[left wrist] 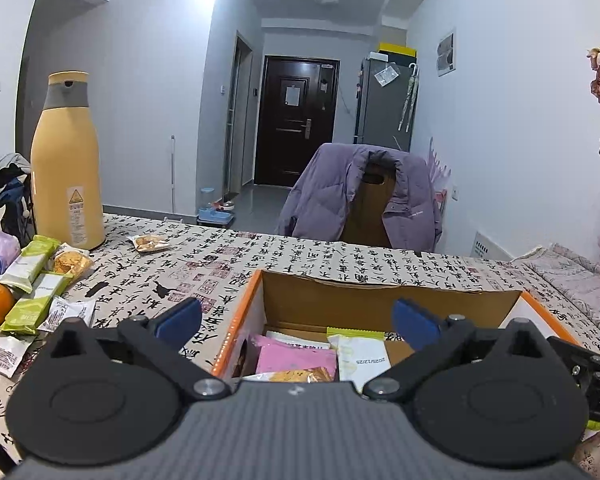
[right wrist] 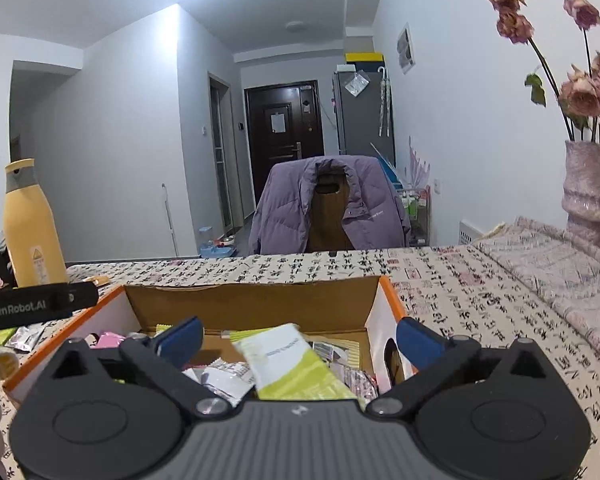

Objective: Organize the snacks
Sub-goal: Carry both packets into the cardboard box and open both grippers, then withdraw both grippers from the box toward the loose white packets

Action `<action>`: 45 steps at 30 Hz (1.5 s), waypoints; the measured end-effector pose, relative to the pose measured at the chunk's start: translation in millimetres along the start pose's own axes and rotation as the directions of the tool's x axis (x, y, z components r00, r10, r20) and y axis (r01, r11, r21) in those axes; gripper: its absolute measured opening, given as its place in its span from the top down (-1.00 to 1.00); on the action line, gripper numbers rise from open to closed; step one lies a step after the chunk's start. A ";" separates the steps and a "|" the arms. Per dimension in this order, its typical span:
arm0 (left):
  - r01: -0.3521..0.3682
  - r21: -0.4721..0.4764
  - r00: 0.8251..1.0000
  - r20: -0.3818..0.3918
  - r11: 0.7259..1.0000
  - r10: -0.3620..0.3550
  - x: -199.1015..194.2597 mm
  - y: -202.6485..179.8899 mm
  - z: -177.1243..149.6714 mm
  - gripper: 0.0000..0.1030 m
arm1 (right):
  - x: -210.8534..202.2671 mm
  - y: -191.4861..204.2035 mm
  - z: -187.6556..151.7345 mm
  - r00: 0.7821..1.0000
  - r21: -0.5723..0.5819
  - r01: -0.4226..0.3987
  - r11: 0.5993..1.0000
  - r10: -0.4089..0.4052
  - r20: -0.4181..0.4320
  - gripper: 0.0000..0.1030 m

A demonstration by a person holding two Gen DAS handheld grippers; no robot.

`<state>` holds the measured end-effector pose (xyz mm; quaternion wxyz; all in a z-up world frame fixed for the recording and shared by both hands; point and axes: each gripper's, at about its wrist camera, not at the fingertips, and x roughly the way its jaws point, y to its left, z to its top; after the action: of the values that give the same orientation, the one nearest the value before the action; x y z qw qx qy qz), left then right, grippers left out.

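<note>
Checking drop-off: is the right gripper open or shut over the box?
Open. The right gripper has its blue pads spread wide over the cardboard box; the green-and-white snack packet lies below, untouched.

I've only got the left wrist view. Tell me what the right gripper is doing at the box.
Observer: The right gripper hangs open over the near side of the cardboard box, with nothing pinched.
Operator: Say what lies under it.
Observer: A green-and-white snack packet lies tilted on top of the other packets in the box, between the spread fingers.
Operator: Report what stands at the far right of the table.
Observer: A pale vase of wilted pink roses stands there on a quilted cloth.
</note>
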<state>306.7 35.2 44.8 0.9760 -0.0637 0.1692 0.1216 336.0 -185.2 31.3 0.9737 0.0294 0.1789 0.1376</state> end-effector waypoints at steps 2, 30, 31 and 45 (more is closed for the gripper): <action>-0.003 0.002 1.000 0.002 1.000 0.003 -0.6 -0.4 0.2 -1.00 | 1.2 0.9 0.1 1.000 -0.005 0.007 1.000 -0.007 -0.001 -1.00; 0.006 0.044 0.998 -0.061 0.999 -0.003 -71.0 15.1 -14.4 -1.00 | -68.0 -9.0 -2.4 0.997 -0.036 0.050 0.998 -0.052 -0.051 -1.00; 0.008 0.047 0.998 -0.066 0.999 -0.005 -74.9 15.6 -17.6 -1.00 | -70.9 -10.0 -5.8 0.997 -0.035 0.051 0.998 -0.053 -0.057 -1.00; 0.024 0.075 0.989 -0.148 0.997 -0.013 -105.9 33.4 -66.4 -1.00 | -96.3 -14.4 -54.7 0.986 -0.032 0.022 0.999 -0.027 -0.163 -1.00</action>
<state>180.5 33.5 16.6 0.9636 -0.0368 0.2447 0.1009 233.7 -225.4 11.5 0.9578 0.0014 0.2564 0.1303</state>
